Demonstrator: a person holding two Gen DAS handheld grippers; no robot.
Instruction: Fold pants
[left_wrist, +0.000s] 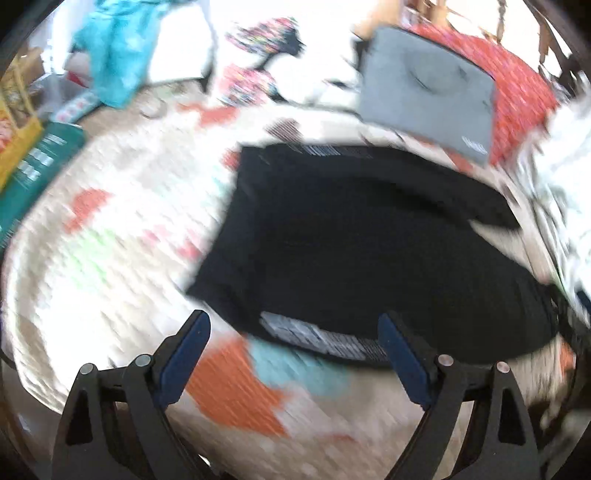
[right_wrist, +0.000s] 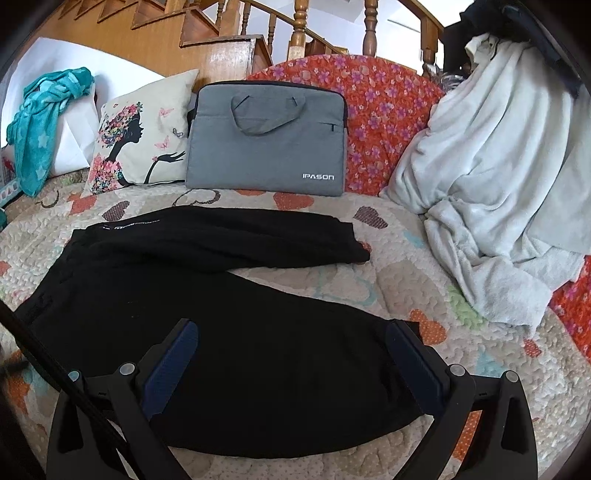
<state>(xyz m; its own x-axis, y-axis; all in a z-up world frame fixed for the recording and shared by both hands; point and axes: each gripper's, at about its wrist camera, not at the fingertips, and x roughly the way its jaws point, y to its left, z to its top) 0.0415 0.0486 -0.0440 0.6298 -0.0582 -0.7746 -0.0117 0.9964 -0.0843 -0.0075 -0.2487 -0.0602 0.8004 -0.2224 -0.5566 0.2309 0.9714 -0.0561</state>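
Note:
Black pants (right_wrist: 229, 325) lie spread flat on a quilted heart-print bedspread (right_wrist: 424, 280), the two legs running to the right, waist at the left. My right gripper (right_wrist: 291, 332) is open and empty, its jaws wide apart just above the near leg. In the blurred left wrist view the pants (left_wrist: 351, 251) fill the middle. My left gripper (left_wrist: 293, 323) is open and empty, hovering over the near edge of the pants by a strip of white print (left_wrist: 325, 339).
A grey IPASON laptop bag (right_wrist: 266, 144) leans against an orange floral cushion (right_wrist: 388, 110) behind the pants. A printed pillow (right_wrist: 140, 140) and teal cloth (right_wrist: 40, 122) sit at back left. A white blanket (right_wrist: 498, 184) is heaped at right. Wooden stairs rise behind.

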